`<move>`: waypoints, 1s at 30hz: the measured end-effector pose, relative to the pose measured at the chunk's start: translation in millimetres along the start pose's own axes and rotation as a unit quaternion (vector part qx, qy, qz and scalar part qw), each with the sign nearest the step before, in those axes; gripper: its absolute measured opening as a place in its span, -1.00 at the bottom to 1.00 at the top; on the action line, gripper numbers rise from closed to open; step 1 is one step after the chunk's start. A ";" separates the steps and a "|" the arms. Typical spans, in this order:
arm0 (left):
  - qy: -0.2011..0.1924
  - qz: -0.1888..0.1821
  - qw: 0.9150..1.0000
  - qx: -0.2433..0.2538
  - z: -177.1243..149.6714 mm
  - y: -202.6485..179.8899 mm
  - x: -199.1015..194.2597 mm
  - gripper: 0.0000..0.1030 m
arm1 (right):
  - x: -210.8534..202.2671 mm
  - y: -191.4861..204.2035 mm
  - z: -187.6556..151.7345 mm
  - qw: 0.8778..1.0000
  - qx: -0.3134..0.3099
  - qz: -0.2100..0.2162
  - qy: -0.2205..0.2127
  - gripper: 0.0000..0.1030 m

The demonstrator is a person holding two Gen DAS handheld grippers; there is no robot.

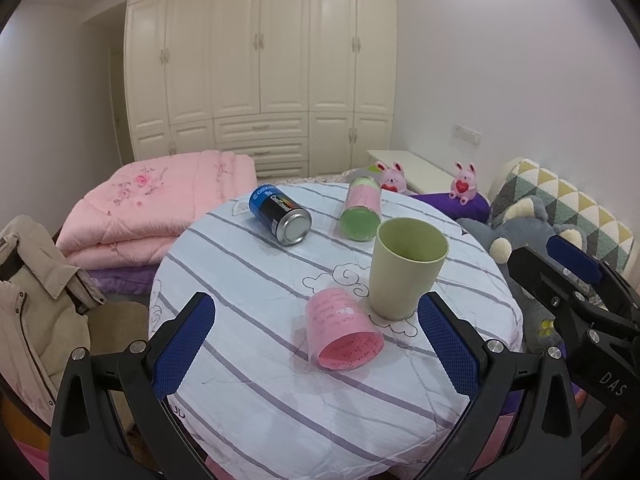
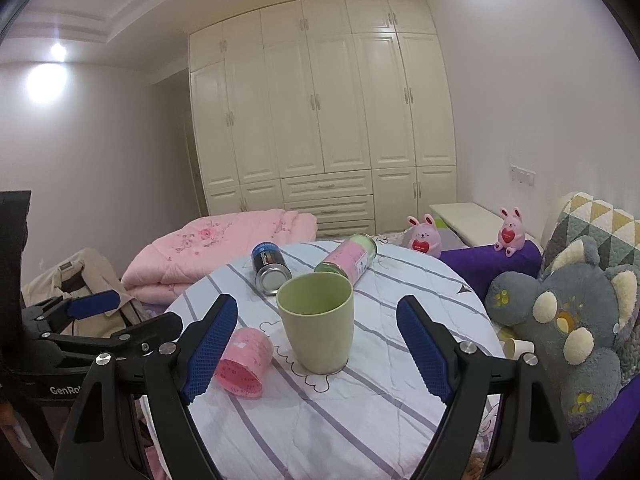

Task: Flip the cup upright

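Observation:
A pale green cup stands upright on the round striped table; it also shows in the right wrist view. A pink cup lies on its side just left of it, mouth toward me, also in the right wrist view. My left gripper is open and empty, with the pink cup between its fingers' lines of sight. My right gripper is open and empty, facing the green cup. The right gripper also shows in the left wrist view.
A blue-black can and a pink-green canister lie on their sides at the table's far part. A folded pink quilt, a beige jacket, grey plush toys and a purple bed surround the table.

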State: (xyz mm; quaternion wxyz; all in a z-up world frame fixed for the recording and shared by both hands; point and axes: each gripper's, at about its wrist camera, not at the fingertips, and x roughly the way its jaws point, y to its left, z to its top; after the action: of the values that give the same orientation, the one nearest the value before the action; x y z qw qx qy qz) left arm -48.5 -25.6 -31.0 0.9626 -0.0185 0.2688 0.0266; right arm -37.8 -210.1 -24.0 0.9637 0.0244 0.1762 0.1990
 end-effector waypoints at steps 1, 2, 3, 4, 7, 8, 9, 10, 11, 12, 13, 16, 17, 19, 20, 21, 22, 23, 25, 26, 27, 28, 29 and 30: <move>0.001 0.000 1.000 0.001 -0.1 -0.1 0.8 0.99 | 0.6 -0.3 0.1 1.000 0.001 0.000 0.001 0.62; 0.001 -0.001 1.000 0.001 -0.4 -0.5 1.6 0.99 | 1.3 -0.6 0.0 1.000 0.002 0.001 0.002 0.62; 0.000 -0.002 1.000 0.001 -0.5 -0.1 1.8 0.99 | 1.6 -0.6 0.3 1.000 0.003 0.001 0.002 0.62; 0.001 -0.001 1.000 0.001 -0.8 -0.5 2.7 0.99 | 1.9 -0.8 0.6 1.000 0.004 0.001 0.002 0.62; 0.002 -0.002 1.000 0.001 -0.8 -1.0 4.4 0.99 | 3.1 -1.4 1.4 1.000 0.008 0.002 0.002 0.62; 0.001 -0.002 1.000 0.000 -0.9 -1.0 4.0 0.99 | 3.5 -1.7 1.5 1.000 0.009 0.002 0.002 0.62; 0.001 -0.003 1.000 -0.001 -0.9 -0.7 4.4 0.99 | 4.2 -1.7 1.5 1.000 0.010 0.002 0.002 0.62; 0.001 -0.002 1.000 -0.001 -0.5 -1.1 5.2 0.99 | 4.5 -1.7 1.7 1.000 0.011 0.003 0.003 0.62; 0.000 -0.002 1.000 -0.001 -0.6 -1.7 6.2 0.99 | 5.1 -1.2 1.6 1.000 0.011 0.003 0.003 0.62; -0.001 -0.002 1.000 -0.001 -0.6 -0.9 5.0 0.99 | 5.3 -1.3 1.6 1.000 0.010 0.003 0.003 0.62; -0.001 -0.001 1.000 0.000 -0.6 -1.4 6.2 0.99 | 5.9 -1.1 1.7 1.000 0.010 0.003 0.003 0.62; 0.000 -0.002 1.000 0.000 -0.7 -1.2 8.6 0.99 | 6.6 -1.5 2.1 1.000 0.009 0.002 0.005 0.62; 0.001 -0.001 1.000 0.001 -0.7 -1.3 8.5 0.99 | 7.3 -1.3 2.2 1.000 0.009 0.003 0.006 0.62; 0.003 -0.001 1.000 0.002 -0.8 -2.5 10.4 0.99 | 7.5 -1.2 2.5 1.000 0.008 0.002 0.006 0.62; 0.004 -0.001 1.000 0.003 -0.8 -3.2 11.4 0.99 | 7.7 -1.5 2.4 1.000 0.009 0.004 0.007 0.62; 0.003 -0.001 1.000 0.002 -1.4 -2.4 11.1 0.99 | 7.9 -1.5 2.4 1.000 0.009 0.003 0.007 0.62; 0.004 -0.002 1.000 0.002 -1.2 -3.0 12.1 0.99 | 7.8 -1.3 2.4 1.000 0.009 0.003 0.007 0.62; 0.004 -0.002 1.000 0.003 -1.4 -2.6 11.7 0.99 | 8.6 -1.4 2.5 1.000 0.009 0.002 0.008 0.62; 0.003 -0.001 1.000 0.003 -1.5 -2.4 11.3 0.99 | 9.3 -2.1 2.8 1.000 0.010 0.002 0.009 0.62; 0.004 -0.001 1.000 0.003 -1.6 -2.3 11.2 0.99 | 9.1 -1.9 2.3 1.000 0.010 0.002 0.009 0.62; 0.005 0.000 1.000 0.003 -1.9 -1.7 12.0 0.99 | 9.8 -2.1 2.2 1.000 0.010 0.002 0.009 0.62; 0.005 -0.001 1.000 0.002 -2.2 -1.2 13.1 0.99 | 9.7 -2.1 2.1 1.000 0.010 0.003 0.009 0.62; 0.007 0.000 1.000 0.002 -2.5 -1.3 14.1 0.99 | 9.8 -2.2 1.7 1.000 0.010 0.001 0.010 0.62; 0.007 0.000 1.000 0.002 -2.8 -0.7 13.5 0.99 | 10.2 -2.3 1.7 1.000 0.010 0.001 0.011 0.62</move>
State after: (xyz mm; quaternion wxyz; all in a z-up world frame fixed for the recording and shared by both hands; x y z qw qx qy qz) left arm -38.4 -25.8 -40.4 0.9607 -0.0166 0.2760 0.0256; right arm -27.6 -208.2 -26.0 0.9613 0.0323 0.1887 0.1981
